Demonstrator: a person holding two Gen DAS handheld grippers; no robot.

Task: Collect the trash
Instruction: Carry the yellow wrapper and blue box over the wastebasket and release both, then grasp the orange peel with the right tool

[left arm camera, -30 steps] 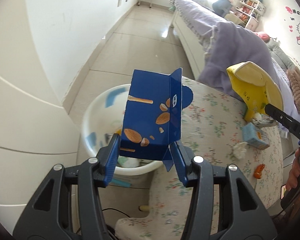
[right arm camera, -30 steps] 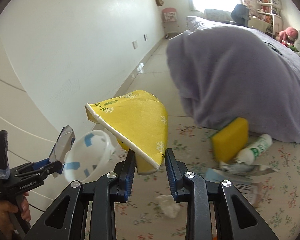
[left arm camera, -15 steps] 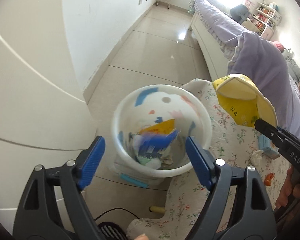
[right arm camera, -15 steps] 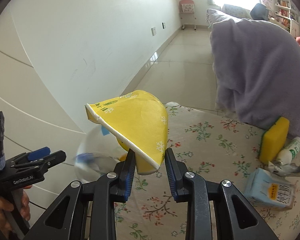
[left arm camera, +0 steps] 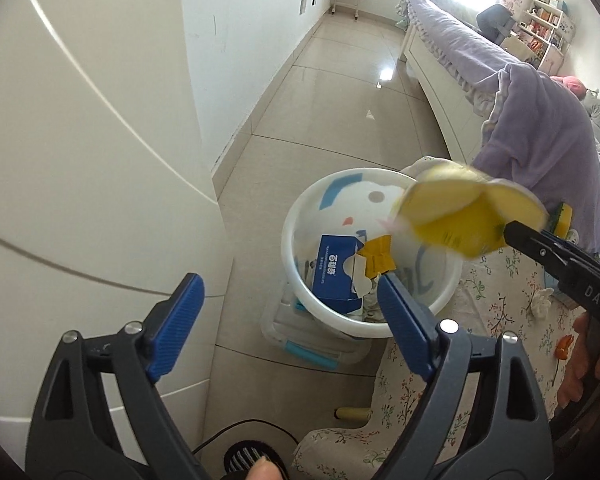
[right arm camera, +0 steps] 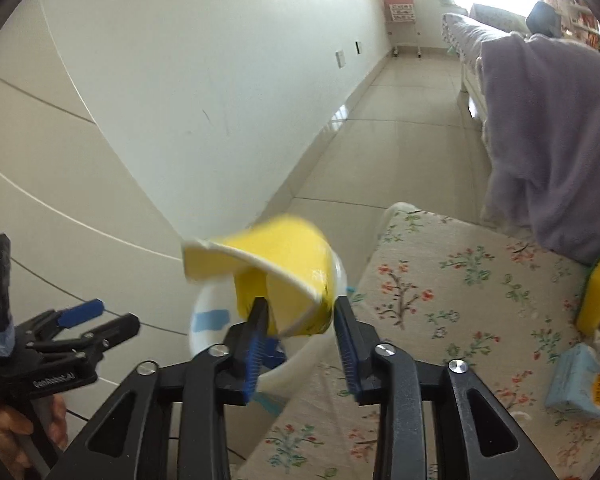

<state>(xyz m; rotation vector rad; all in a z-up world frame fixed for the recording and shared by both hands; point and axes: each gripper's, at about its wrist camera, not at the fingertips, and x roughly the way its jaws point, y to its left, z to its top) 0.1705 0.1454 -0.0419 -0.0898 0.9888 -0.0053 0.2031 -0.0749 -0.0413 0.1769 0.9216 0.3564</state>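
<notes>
Above the white trash bin [left arm camera: 370, 256], the right gripper [right arm camera: 302, 334] holds its fingers parted around a blurred, crushed yellow paper cup [right arm camera: 278, 270] at the bin's rim. The left gripper [left arm camera: 288, 316] hovers beside the bin, spread wide and empty; a blue tissue box [left arm camera: 334, 270] lies inside.

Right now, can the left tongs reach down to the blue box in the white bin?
Probably yes. The left tongs are open above the white bin, and the blue box lies on top inside, mostly uncovered. The yellow cup is off to the side.
</notes>
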